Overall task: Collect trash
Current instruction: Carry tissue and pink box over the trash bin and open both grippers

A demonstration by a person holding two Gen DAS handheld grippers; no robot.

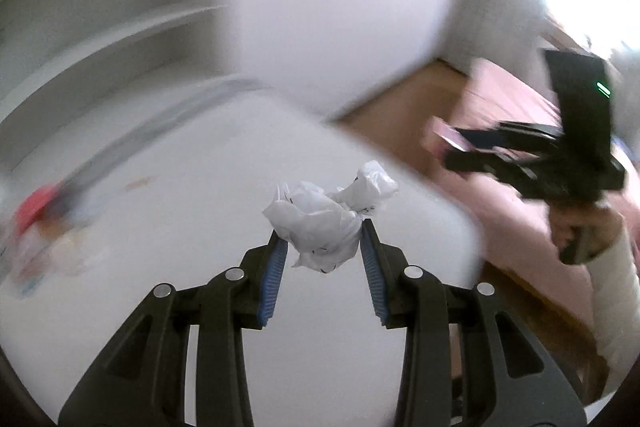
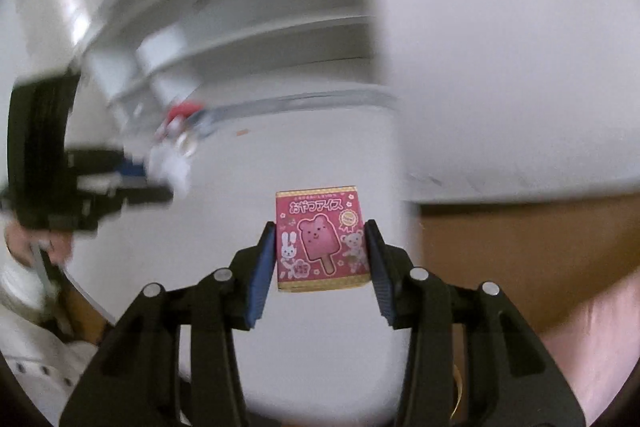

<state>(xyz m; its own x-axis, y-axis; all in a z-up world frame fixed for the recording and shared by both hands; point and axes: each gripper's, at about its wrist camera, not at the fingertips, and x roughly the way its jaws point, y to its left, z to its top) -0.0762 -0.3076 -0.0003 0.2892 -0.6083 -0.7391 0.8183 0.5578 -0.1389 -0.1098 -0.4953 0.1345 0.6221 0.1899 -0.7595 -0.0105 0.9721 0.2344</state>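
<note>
My left gripper (image 1: 322,231) is shut on a crumpled white plastic wrapper (image 1: 326,219) and holds it above the white table (image 1: 160,219). My right gripper (image 2: 322,231) is shut on a small pink ice-cream box (image 2: 320,243) with a bear popsicle picture, held above the table's right part (image 2: 320,155). The right gripper also shows blurred in the left wrist view (image 1: 444,147), off the table's right edge with the pink box in it. The left gripper shows blurred at the left of the right wrist view (image 2: 160,183).
More blurred litter with a red piece (image 1: 36,211) lies at the table's far left; it also shows in the right wrist view (image 2: 180,119). A white wall and shelves (image 2: 256,27) stand behind. Brown floor (image 2: 520,247) and a pink mat (image 1: 520,115) lie right of the table.
</note>
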